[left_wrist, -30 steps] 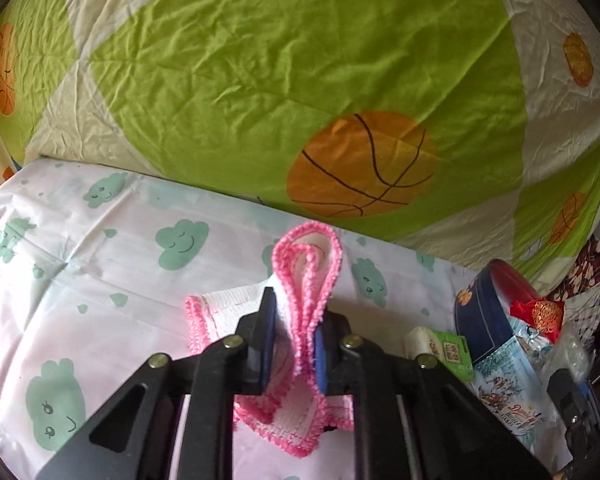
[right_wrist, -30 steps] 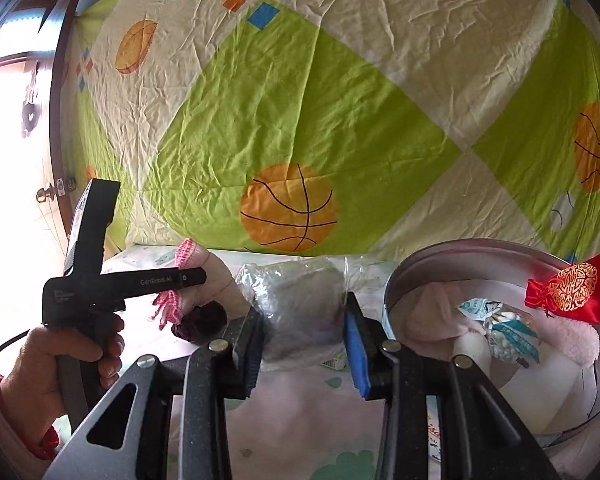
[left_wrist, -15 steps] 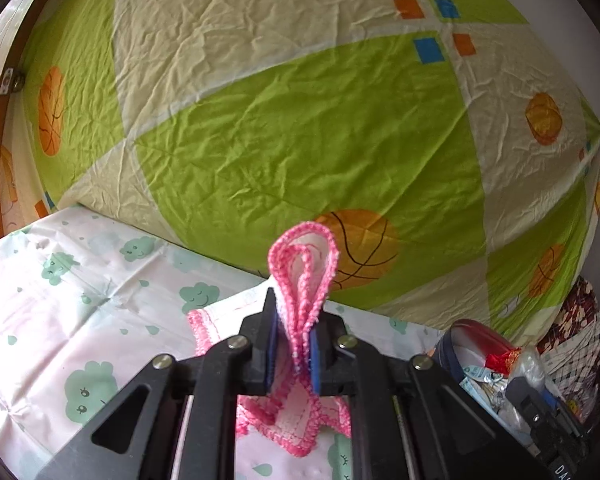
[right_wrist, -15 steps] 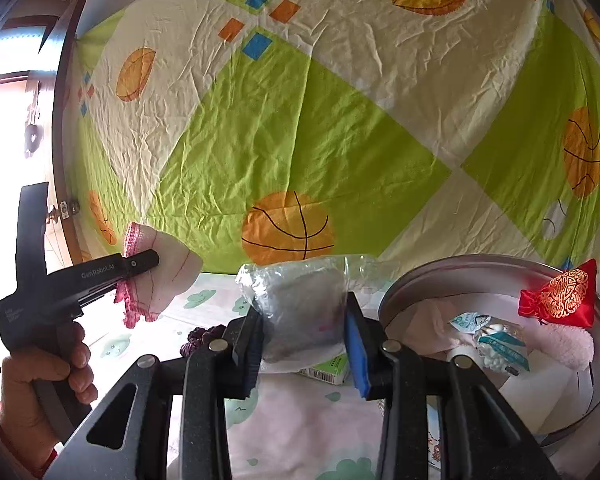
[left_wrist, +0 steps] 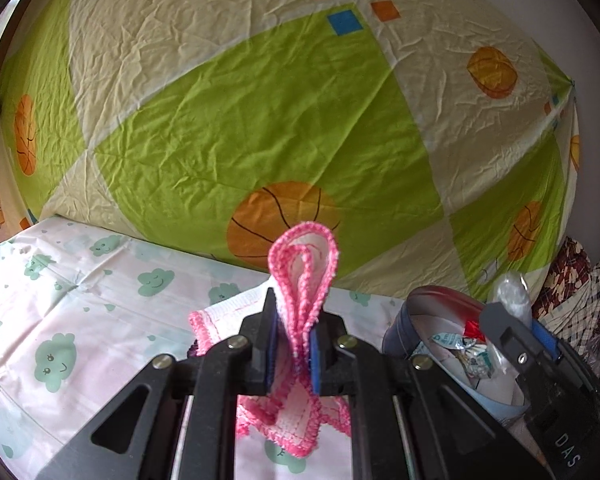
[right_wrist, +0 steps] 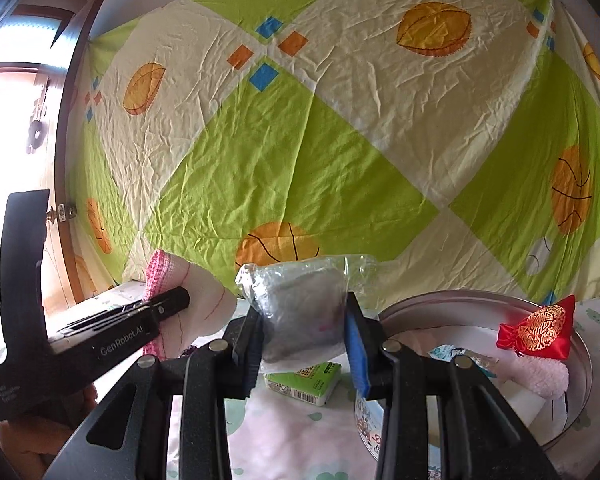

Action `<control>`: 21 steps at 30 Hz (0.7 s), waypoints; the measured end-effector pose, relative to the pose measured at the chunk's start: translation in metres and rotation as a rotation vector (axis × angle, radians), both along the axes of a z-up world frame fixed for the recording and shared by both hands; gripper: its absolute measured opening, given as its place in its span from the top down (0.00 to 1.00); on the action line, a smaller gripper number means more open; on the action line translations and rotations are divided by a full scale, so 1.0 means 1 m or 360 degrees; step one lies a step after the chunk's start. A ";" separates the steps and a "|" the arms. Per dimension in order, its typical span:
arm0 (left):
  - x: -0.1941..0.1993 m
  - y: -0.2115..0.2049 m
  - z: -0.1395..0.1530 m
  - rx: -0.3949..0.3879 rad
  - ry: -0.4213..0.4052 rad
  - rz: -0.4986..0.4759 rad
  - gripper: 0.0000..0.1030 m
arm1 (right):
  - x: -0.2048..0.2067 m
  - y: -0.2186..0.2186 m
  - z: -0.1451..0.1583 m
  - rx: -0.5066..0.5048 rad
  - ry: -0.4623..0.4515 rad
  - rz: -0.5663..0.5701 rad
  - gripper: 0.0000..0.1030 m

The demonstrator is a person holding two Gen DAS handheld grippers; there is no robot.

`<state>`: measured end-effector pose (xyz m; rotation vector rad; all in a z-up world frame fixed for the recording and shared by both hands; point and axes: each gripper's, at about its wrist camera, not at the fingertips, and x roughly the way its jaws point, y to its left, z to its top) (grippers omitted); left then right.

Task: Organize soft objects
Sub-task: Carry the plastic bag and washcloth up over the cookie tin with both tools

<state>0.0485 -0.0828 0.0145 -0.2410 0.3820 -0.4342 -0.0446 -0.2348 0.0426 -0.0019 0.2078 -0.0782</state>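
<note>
On the left, we hold the left gripper clenched on a white cloth with a pink crocheted edge, lifted clear of the cloud-printed sheet; its folded loop stands up between the blue pads while the loose corners hang below the jaws. At centre, our right gripper grasps a grey soft bundle in a clear plastic bag, squeezed from both sides, its top bulging above the pads. A small green packet lies on the sheet just beneath. To the right sits the round metal tin, already holding a red and gold satin pouch. We judge the carry goes best if both grips stay firm until each piece is over the tin's rim, the dangling corners kept off its edge.
</note>
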 end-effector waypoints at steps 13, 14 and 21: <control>-0.013 -0.026 -0.006 0.0124 0.0020 -0.0010 0.90 | -0.013 -0.019 0.002 -0.0089 -0.0033 -0.0051 0.62; -0.015 -0.028 -0.006 0.0126 0.0019 -0.0010 0.90 | -0.014 -0.022 0.002 -0.0088 -0.0037 -0.0058 0.62; -0.020 -0.037 -0.006 0.0143 0.0025 -0.0020 0.90 | -0.019 -0.038 0.006 -0.0084 -0.0051 -0.0094 0.63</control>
